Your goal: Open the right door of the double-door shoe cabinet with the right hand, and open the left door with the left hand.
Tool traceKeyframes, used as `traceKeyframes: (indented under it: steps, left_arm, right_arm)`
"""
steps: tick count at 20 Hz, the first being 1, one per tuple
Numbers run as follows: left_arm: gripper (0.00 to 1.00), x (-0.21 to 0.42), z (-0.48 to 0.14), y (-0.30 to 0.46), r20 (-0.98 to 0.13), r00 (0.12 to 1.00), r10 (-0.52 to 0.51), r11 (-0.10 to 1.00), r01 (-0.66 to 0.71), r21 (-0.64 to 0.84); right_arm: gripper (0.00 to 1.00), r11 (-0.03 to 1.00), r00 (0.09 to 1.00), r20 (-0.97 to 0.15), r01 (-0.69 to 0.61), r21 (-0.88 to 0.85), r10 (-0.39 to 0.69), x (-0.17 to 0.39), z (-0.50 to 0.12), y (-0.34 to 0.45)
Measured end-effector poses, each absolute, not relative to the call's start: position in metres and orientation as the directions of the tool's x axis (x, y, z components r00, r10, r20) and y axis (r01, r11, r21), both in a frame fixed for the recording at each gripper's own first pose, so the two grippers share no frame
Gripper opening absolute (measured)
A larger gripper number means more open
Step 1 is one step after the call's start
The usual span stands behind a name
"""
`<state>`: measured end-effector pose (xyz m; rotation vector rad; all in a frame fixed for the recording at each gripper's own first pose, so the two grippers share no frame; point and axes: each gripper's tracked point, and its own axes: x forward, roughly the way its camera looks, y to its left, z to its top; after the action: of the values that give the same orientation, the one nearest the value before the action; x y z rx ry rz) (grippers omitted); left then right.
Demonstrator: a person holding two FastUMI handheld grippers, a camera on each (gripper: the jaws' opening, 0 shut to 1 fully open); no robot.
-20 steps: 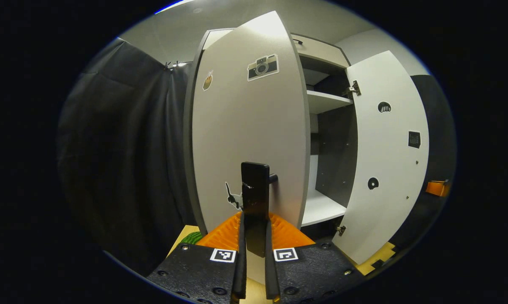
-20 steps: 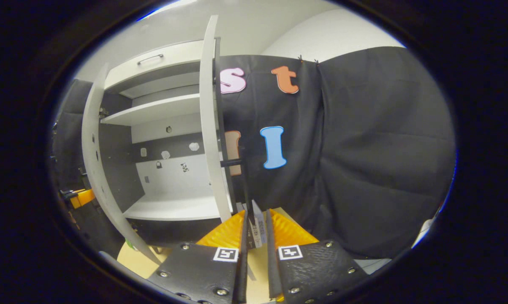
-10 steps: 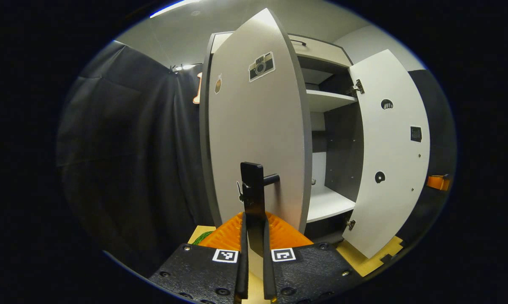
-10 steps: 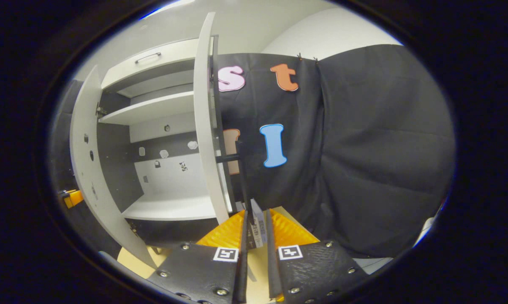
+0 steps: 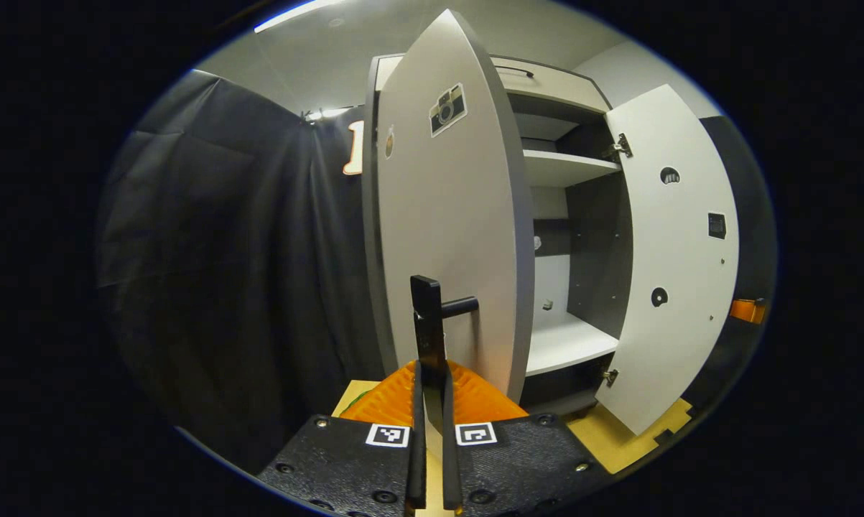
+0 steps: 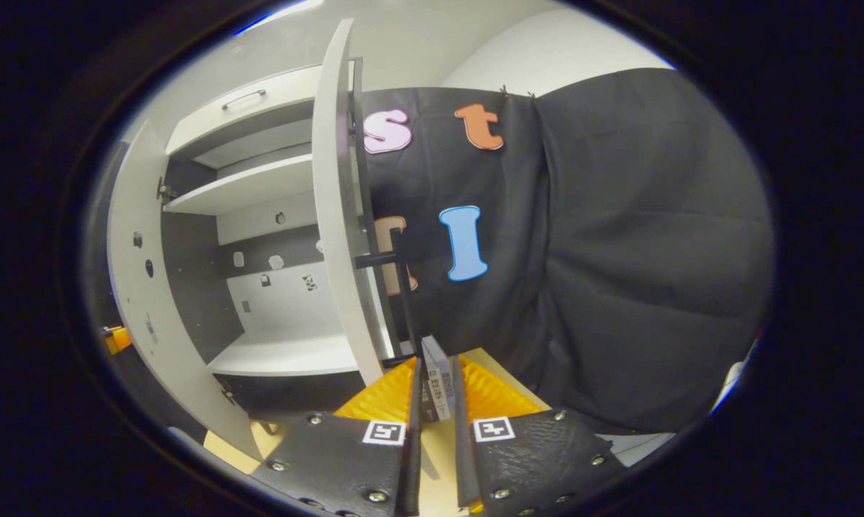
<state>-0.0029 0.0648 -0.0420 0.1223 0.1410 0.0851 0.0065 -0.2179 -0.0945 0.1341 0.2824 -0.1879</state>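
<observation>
In the left gripper view the left door (image 5: 449, 237), pale grey with a camera sticker, stands swung out towards me. My left gripper (image 5: 432, 370) is shut on its black bar handle (image 5: 426, 316). The right door (image 5: 679, 251) stands wide open at the far right. In the right gripper view the right door (image 6: 335, 215) shows almost edge-on. My right gripper (image 6: 435, 366) is shut on the lower end of its black handle (image 6: 405, 301). The left door (image 6: 133, 287) stands open at the far left. Between the doors the cabinet's inside shows white shelves (image 6: 238, 187).
Black cloth walls hang close on both sides of the cabinet (image 5: 546, 72). An orange part of the other gripper (image 5: 744, 310) peeks past the right door. A drawer with a handle (image 6: 245, 97) sits on top of the cabinet. The floor (image 5: 618, 438) below is light wood.
Both doors have swung further open. The left door now turns more edge-on to me, and the right door has moved left in its view, baring more of the shelves.
</observation>
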Motion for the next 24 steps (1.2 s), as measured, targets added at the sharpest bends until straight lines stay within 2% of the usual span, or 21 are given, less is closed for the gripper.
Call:
traceKeyframes:
  steps: [3,7,21,24]
  left_arm:
    - [0.02,-0.011,-0.042,0.094,-0.131,0.977,0.167,0.977,-0.146,0.156]
    - [0.01,-0.015,-0.04,0.119,-0.127,0.974,0.19,0.975,-0.171,0.145]
    - [0.0,-0.014,-0.04,0.149,-0.119,0.986,0.113,0.99,-0.102,0.095]
    - [0.02,-0.017,-0.04,0.152,-0.131,0.985,0.114,0.991,-0.104,0.083]
  right_arm:
    - [0.2,0.974,0.944,-0.286,0.201,0.106,-0.163,0.008,-0.094,-0.219]
    - [0.2,0.975,0.945,-0.285,0.194,0.105,-0.158,0.009,-0.095,-0.218]
    - [0.2,0.977,0.945,-0.284,0.194,0.093,-0.161,-0.002,-0.093,-0.225]
    - [0.2,0.977,0.946,-0.281,0.195,0.087,-0.164,-0.008,-0.091,-0.226]
